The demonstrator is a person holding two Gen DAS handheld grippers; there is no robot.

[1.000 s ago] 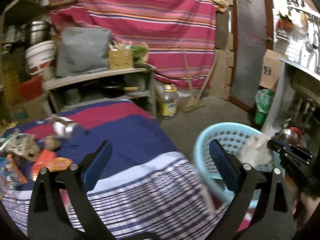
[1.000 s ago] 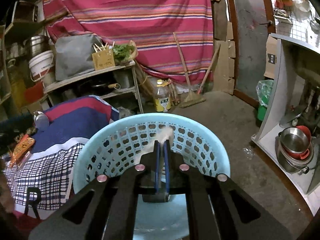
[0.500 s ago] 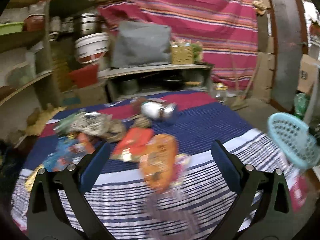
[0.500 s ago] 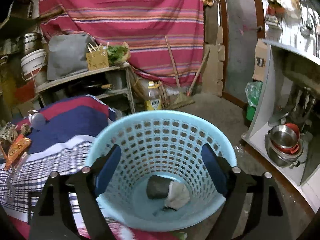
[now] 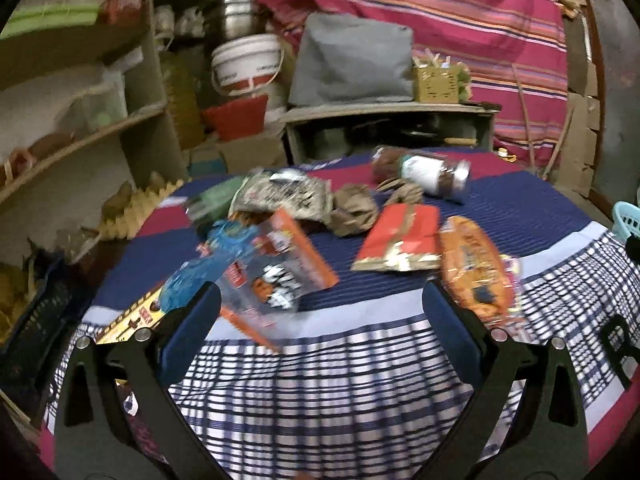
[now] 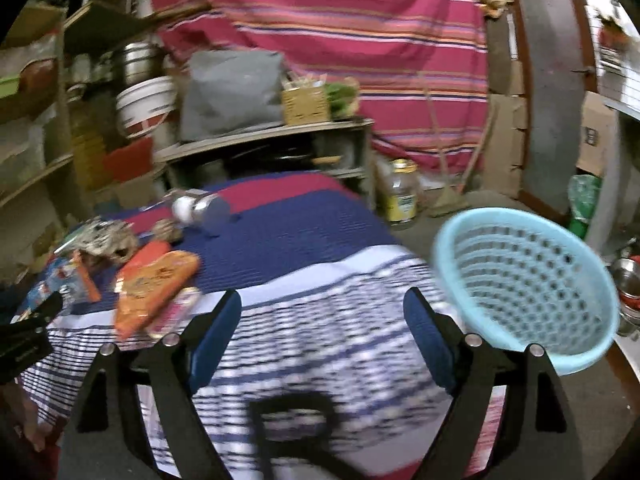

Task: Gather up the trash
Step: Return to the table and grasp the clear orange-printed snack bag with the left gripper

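Observation:
Trash lies on a striped blue, red and white cloth (image 5: 344, 380). There is an orange snack bag (image 5: 476, 268), a red packet (image 5: 400, 242), an orange-edged clear wrapper (image 5: 276, 276), a blue wrapper (image 5: 212, 264), crumpled brown paper (image 5: 354, 210) and a jar on its side (image 5: 432, 170). My left gripper (image 5: 320, 336) is open and empty, just short of the wrappers. My right gripper (image 6: 322, 336) is open and empty over the cloth. A light blue basket (image 6: 528, 284) stands to its right. The orange bag (image 6: 154, 284) lies to its left.
Shelves (image 5: 80, 100) with pots and a white bucket (image 5: 248, 64) stand left and behind. A low shelf (image 6: 272, 140) holds a grey cushion. A yellow-capped bottle (image 6: 404, 196) and a broom stand on the floor by the striped curtain. Metal bowls (image 6: 628, 276) sit at far right.
My right gripper opened, dropped the white scrap into the basket, then swung left over the cloth. My left gripper swung left from the basket and closer to the trash.

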